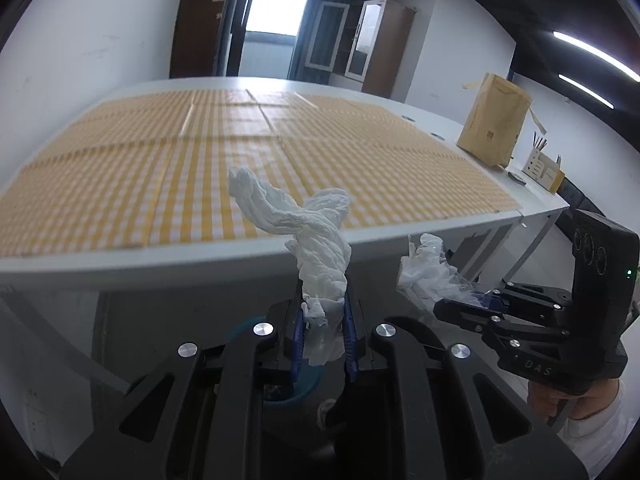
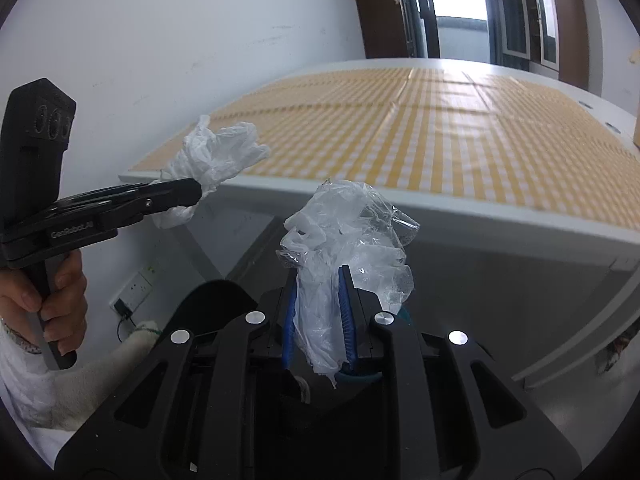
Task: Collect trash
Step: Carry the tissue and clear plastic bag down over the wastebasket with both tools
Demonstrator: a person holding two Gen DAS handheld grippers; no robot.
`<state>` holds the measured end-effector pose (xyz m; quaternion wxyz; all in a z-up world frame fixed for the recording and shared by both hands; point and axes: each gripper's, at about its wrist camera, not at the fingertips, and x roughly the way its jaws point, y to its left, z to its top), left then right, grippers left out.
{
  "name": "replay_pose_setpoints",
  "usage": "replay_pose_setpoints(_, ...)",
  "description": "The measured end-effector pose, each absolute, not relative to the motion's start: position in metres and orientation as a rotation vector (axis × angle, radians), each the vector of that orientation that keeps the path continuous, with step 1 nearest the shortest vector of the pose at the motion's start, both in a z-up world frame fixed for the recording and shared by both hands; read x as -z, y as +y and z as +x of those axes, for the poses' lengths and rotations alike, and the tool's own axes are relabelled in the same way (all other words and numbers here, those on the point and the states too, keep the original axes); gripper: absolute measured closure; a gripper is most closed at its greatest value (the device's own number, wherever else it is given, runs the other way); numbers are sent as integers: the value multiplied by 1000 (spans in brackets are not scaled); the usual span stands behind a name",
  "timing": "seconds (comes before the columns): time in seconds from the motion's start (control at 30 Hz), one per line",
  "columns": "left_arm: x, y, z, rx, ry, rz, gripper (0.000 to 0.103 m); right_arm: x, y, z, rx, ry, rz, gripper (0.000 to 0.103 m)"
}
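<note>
The left hand-held gripper is clenched on a twisted white tissue, whose long axis runs up and forward out of the pads, its free end bending left over the table edge. The right hand-held gripper is clenched on a crumpled clear plastic wrap, which stands upright between its blue pads. Both pieces of trash are off the table, held in front of and just below its near edge. A round blue rim, probably a bin, shows below the left gripper's fingers, mostly hidden by them. Judging from that, the drop lies straight down, and the left hand looks nearer to it than the right.
</note>
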<state>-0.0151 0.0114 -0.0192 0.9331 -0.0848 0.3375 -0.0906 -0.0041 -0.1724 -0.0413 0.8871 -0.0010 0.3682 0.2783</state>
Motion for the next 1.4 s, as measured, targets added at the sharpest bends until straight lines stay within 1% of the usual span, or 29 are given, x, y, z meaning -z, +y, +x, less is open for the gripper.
replay_pose_setpoints(0.1,43,10,-24,193,731,-187,88,57,-172,0,-575,806,-3,85)
replay_pose_setpoints(0.2,64,3,-28,174,764,-138,88,80,-166,2,-578,858,-8,85)
replay_pose_setpoints(0.33,94,6,-21,177,831,-150,88,111,-162,12,-574,920,1,85)
replay_pose_setpoints(0.77,203,22,40,180,1047,-256,88,209,-145,59,-531,1118,48,85)
replay_pose_setpoints(0.87,230,30,59,149,1096,-286,88,235,-140,78,-513,1190,84,85)
replay_pose_setpoints(0.97,252,41,78,114,1120,-319,88,255,-134,91,-508,1238,98,85)
replay_pose_setpoints(1.1,273,50,98,95,1140,-352,88,283,-126,111,-504,1309,144,85)
replay_pose_setpoints(1.27,293,65,121,102,1162,-465,88,308,-125,132,-477,1353,159,85)
replay_pose_setpoints(1.4,318,72,134,87,1219,-563,88,326,-125,155,-452,1389,183,85)
